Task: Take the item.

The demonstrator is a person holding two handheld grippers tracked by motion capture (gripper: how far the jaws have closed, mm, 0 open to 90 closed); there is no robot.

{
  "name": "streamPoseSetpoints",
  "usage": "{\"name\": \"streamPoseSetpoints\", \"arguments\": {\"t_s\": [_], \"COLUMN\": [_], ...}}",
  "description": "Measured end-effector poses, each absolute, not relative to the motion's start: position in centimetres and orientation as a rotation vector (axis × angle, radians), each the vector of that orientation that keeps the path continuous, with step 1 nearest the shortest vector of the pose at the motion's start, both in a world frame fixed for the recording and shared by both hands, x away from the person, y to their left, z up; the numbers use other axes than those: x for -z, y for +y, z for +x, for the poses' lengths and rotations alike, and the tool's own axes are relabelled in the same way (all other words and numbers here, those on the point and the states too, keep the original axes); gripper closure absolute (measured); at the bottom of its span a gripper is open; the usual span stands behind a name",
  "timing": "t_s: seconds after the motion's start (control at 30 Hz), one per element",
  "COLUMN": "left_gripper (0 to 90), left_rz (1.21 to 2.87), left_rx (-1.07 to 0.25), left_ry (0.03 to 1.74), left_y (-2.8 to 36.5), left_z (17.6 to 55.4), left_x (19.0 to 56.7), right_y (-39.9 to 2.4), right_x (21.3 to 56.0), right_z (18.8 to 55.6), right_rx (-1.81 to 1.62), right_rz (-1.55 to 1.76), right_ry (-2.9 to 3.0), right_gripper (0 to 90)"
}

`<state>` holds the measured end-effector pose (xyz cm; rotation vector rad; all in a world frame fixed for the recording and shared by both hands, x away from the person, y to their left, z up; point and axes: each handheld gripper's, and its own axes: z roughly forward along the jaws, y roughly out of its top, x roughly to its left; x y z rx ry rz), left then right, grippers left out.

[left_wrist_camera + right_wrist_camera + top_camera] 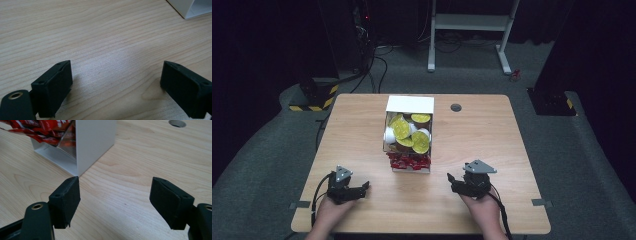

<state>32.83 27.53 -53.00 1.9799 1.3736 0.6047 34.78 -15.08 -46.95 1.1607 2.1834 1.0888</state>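
A white box (pixel 409 105) stands at the middle of the wooden table (pixel 492 150). It holds several yellow-lidded cups (pixel 412 135) at the back and red packets (pixel 408 161) at the front. My left gripper (pixel 364 187) rests near the front left, open over bare wood, jaws wide apart in the left gripper view (pixel 116 82). My right gripper (pixel 451 179) is at the front right, open and empty (pixel 115 195). It points at the box's near corner (pixel 96 142), with the red packets (pixel 42 130) behind a clear front. The box corner (pixel 192 7) lies far ahead of the left gripper.
A round cable hole (pixel 456 107) sits in the table behind the box's right side, also visible as the hole (pixel 177 123). Beyond the table stand a white desk frame (pixel 469 22) and a black base with yellow-black stripes (pixel 314 97). Grey carpet surrounds the table.
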Motion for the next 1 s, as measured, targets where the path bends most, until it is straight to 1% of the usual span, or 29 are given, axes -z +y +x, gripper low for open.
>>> {"name": "streamPoseSetpoints", "arguments": {"t_s": [0.37,0.6,0.87,0.93,0.97,1.0], "left_gripper": [10.9,10.9,10.8,10.8,10.7,10.6], "left_rz": [1.976,1.979,1.980,1.980,1.982,1.982], "left_rx": [-0.596,-0.598,-0.598,-0.598,-0.596,-0.596], "left_ry": [1.376,1.370,1.369,1.369,1.369,1.369], "left_y": [27.5,27.5,27.5,27.5,27.5,27.5], "left_z": [32.8,32.8,32.8,32.8,32.8,32.8], "left_x": [53.0,53.0,53.0,53.0,53.0,53.0], "right_y": [-12.7,-11.5,-10.0,-9.8,-9.5,-9.5], "right_x": [46.0,45.3,44.5,44.4,44.3,44.3], "right_z": [35.1,35.2,35.0,35.0,35.1,35.1], "right_rx": [-1.129,-1.148,-1.169,-1.173,-1.182,-1.182], "right_rz": [1.109,1.076,1.039,1.038,1.021,1.021], "right_ry": [2.179,2.191,2.172,2.167,2.172,2.172], "right_gripper": [27.4,30.9,40.5,41.5,44.9,44.9]}}
